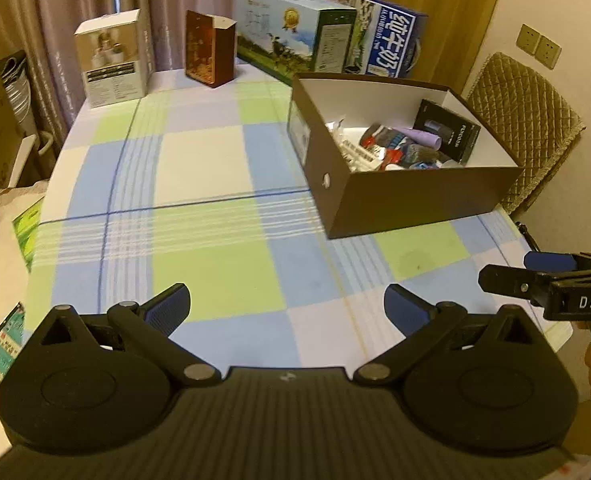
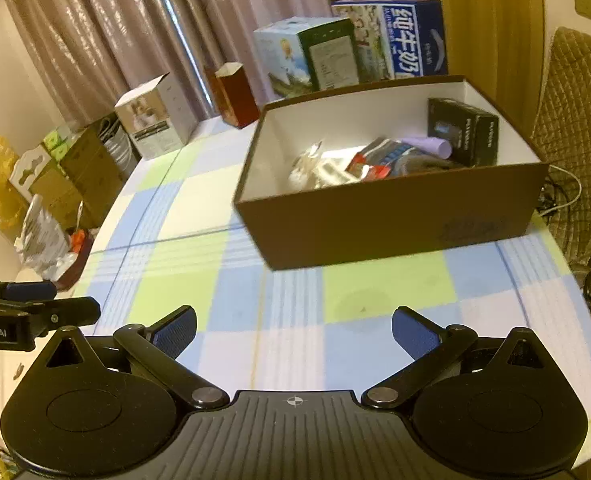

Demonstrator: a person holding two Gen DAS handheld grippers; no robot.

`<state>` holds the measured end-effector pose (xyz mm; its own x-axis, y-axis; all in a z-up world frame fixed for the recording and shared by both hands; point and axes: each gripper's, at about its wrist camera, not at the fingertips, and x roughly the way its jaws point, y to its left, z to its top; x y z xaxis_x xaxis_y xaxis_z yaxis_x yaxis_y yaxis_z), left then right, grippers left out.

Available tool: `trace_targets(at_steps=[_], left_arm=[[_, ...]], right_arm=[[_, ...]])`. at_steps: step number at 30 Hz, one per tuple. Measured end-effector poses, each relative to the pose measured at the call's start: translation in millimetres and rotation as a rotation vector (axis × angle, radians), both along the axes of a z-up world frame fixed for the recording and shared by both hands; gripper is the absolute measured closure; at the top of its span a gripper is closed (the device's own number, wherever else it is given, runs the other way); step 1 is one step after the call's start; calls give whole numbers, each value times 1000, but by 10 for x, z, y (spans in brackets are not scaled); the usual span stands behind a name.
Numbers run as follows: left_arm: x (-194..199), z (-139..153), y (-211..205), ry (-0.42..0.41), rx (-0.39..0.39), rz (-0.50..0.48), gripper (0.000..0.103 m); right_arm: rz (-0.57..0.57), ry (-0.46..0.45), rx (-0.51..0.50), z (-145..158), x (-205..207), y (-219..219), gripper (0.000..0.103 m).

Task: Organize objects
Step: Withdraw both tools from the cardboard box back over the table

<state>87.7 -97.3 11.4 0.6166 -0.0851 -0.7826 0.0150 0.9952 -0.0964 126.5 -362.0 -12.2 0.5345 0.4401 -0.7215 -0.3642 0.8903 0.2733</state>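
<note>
A brown cardboard box point(image 1: 415, 200) point(image 2: 375, 224) with white inner walls stands on the right part of the checked tablecloth point(image 1: 215, 216) point(image 2: 199, 256). Inside it lie a black carton point(image 1: 449, 132) point(image 2: 465, 132), a lilac roll point(image 1: 421, 136) point(image 2: 435, 146), grey socks and some white and red packets. My left gripper point(image 1: 287, 308) is open over the near tablecloth, with nothing between its fingers. My right gripper point(image 2: 293, 330) is also open and empty, in front of the box. Each gripper shows at the edge of the other's view.
Along the table's far edge stand a white carton point(image 1: 113, 60), a dark red carton point(image 1: 209, 50) and two milk cases point(image 1: 295, 32) point(image 1: 387, 36). A quilted chair point(image 1: 523, 128) is behind the box. Boxes and bags are stacked left of the table point(image 2: 55, 184).
</note>
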Motion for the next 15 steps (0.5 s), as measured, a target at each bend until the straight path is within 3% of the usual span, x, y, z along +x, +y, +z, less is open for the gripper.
trace_targets(at_steps=[15], left_arm=[[-540, -3, 480, 2, 5, 72, 1]], right_arm=[[62, -4, -29, -26, -496, 509, 2]])
